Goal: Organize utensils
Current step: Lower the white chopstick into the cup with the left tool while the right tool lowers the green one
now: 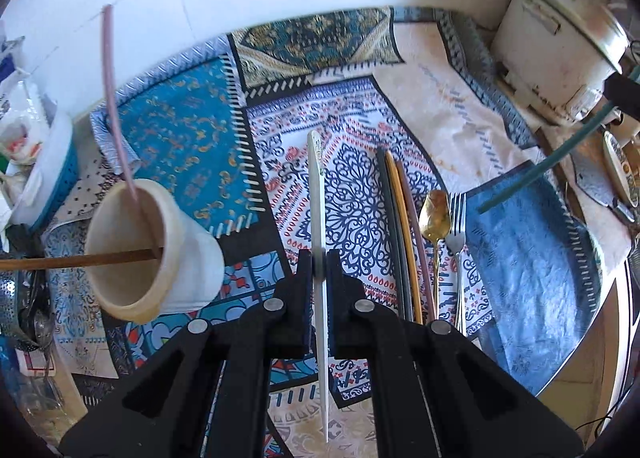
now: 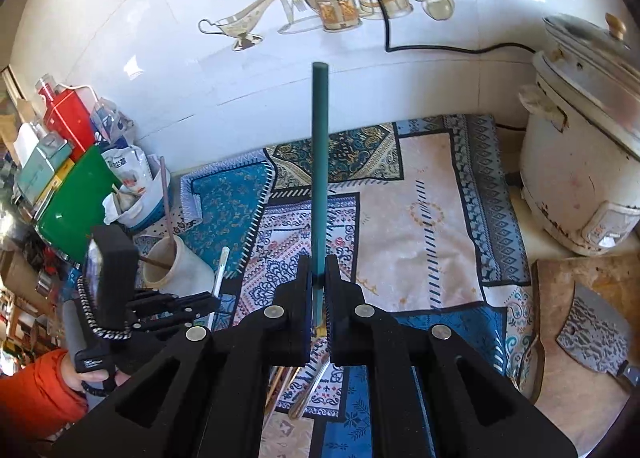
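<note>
My left gripper point(image 1: 319, 262) is shut on a white chopstick point(image 1: 317, 193) and holds it above the patterned cloth point(image 1: 352, 185), right of a cream utensil cup point(image 1: 132, 250). The cup holds a pink chopstick point(image 1: 114, 105) and a brown one point(image 1: 80, 259). Three chopsticks point(image 1: 400, 234), a gold spoon point(image 1: 434, 213) and a fork point(image 1: 456, 217) lie on the cloth to the right. My right gripper point(image 2: 319, 270) is shut on a green chopstick point(image 2: 320, 161), upright above the cloth. The cup point(image 2: 172, 262) and left gripper point(image 2: 196, 304) show at left in the right wrist view.
A white rice cooker point(image 2: 580, 161) stands at the back right. A cleaver point(image 2: 592, 334) lies on a wooden board point(image 2: 560, 370) at the right. A blue basket point(image 1: 52, 173), bags and a green board point(image 2: 76, 201) crowd the left. The tiled wall point(image 2: 240, 69) is behind.
</note>
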Available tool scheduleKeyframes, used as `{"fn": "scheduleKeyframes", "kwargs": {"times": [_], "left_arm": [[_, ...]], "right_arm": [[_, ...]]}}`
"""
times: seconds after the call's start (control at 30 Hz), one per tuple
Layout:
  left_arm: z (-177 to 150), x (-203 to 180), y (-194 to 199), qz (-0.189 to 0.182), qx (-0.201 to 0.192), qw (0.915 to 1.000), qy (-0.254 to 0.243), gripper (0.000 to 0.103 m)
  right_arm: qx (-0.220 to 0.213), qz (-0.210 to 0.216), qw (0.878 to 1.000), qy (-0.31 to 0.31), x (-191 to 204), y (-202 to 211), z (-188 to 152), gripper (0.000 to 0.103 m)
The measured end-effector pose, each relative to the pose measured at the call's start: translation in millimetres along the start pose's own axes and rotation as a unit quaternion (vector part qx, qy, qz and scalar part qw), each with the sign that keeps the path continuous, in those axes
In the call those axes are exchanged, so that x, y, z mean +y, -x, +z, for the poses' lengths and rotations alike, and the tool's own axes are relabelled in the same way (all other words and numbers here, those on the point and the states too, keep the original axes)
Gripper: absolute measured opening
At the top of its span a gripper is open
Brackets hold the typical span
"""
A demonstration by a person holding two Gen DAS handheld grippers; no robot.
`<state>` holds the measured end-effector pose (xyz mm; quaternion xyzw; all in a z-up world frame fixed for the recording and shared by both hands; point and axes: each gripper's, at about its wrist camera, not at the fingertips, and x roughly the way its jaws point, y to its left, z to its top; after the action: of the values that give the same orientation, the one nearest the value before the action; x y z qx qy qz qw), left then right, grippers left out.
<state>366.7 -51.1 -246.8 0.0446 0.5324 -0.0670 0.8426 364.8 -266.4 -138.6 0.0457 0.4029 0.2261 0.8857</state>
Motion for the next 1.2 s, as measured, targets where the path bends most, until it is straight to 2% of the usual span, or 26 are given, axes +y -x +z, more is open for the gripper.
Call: {"fn": "scheduleKeyframes", "kwargs": {"times": [0.37, 0.6, 0.8, 0.93, 1.03, 1.2], "left_arm": [[-1.7, 19.8, 55.8, 0.013, -0.082, 0.9961, 0.028, 0.004], [1.5, 45.8, 96.8, 0.018, -0.140, 0.9878, 0.065, 0.004], [12.2, 82.4, 134.9, 0.029, -0.203, 0.9729, 0.106, 0.004], [21.0, 111.6, 152.3, 0.030, -0.245, 0.9588, 0.141, 0.004], [26.9, 129.1, 157.8, 0.039, -0.268, 0.9495, 0.158, 0.004], [33.2, 156.7, 150.3, 0.042, -0.286, 0.9384, 0.190, 0.004]], "right_arm": [[-0.012, 0.020, 0.999, 0.047, 44.0, -3.6, 19.4, 0.005], [-0.019, 0.037, 0.996, 0.075, 76.9, -8.9, 32.6, 0.005], [-0.023, 0.057, 0.993, 0.101, 109.5, -18.4, 44.9, 0.005], [-0.023, 0.071, 0.991, 0.115, 131.9, -28.7, 53.2, 0.005], [-0.019, 0.080, 0.989, 0.124, 146.4, -38.2, 58.2, 0.005], [-0.004, 0.095, 0.986, 0.139, 170.8, -57.0, 60.7, 0.005]]}}
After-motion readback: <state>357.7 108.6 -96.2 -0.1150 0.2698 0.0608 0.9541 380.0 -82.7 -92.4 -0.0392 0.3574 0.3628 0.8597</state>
